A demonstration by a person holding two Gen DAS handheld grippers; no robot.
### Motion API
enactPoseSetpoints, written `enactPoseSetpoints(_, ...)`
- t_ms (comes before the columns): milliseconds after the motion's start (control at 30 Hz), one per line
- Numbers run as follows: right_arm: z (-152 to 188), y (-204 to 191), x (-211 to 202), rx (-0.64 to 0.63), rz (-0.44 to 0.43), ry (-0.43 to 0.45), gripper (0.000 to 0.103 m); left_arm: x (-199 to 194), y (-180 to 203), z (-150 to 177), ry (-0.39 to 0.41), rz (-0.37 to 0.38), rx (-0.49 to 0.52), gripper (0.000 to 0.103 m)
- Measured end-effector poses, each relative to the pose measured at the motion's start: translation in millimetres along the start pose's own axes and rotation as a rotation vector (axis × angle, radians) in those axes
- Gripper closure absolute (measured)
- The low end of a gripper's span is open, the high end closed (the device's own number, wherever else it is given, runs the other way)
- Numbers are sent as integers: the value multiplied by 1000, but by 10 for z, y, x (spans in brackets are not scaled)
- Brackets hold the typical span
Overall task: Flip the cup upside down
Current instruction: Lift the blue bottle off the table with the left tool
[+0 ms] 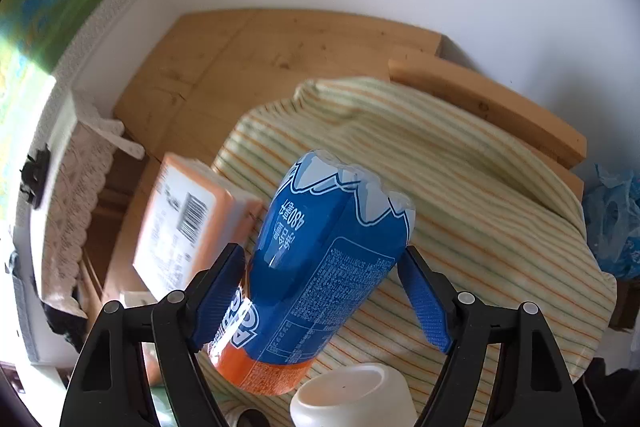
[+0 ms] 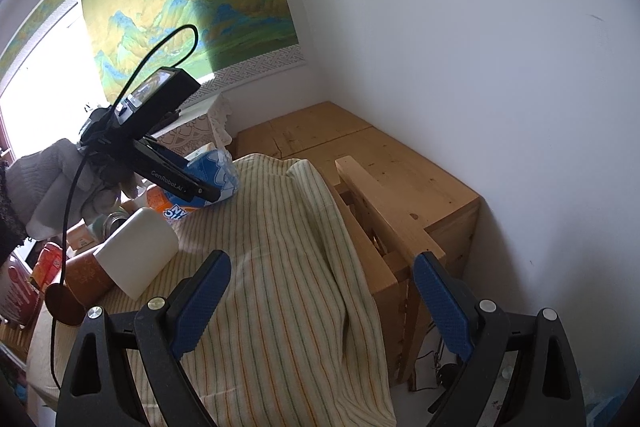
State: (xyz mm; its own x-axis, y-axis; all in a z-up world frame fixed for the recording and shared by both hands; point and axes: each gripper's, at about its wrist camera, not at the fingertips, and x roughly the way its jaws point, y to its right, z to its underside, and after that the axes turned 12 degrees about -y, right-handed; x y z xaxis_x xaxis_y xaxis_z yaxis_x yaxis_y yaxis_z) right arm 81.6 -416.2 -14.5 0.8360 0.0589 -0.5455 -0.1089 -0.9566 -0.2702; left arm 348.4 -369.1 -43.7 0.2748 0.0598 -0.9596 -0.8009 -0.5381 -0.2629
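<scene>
A white cup stands upside down on the striped cloth, base up, at the bottom of the left wrist view. It also shows in the right wrist view, left of my right gripper. My left gripper brackets a blue and orange bottle lying tilted between its fingers; the left pad touches it, the right pad stands apart. The left gripper's body shows over the bottle in the right wrist view. My right gripper is open and empty above the cloth.
An orange box lies left of the bottle. A brown cup lies beside the white cup. Jars and red packets crowd the left. A wooden cabinet and wooden rail stand right, by the white wall.
</scene>
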Motion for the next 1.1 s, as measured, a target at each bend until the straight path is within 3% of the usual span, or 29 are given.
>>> enactPoseSetpoints(333,4,-35,-87,0,-9,17,13,-715,148,46,124,-37,19,22)
enactPoseSetpoints(500,29,-74,-214,-9,-12,40,13,-1176,218,302,175,-51,33,23)
enactPoseSetpoints(767,117,-234,-385,-41,-56,61,13,-1602,335,1359,235,-50,-47,22)
enactPoseSetpoints(967,216,-461,-452,-81,-88,61,13,-1550,260,2308,327,119,-237,23)
enactPoseSetpoints(1100,311,-610,-477,-117,-97,54,13,-1210,316,2716,261,167,-293,23)
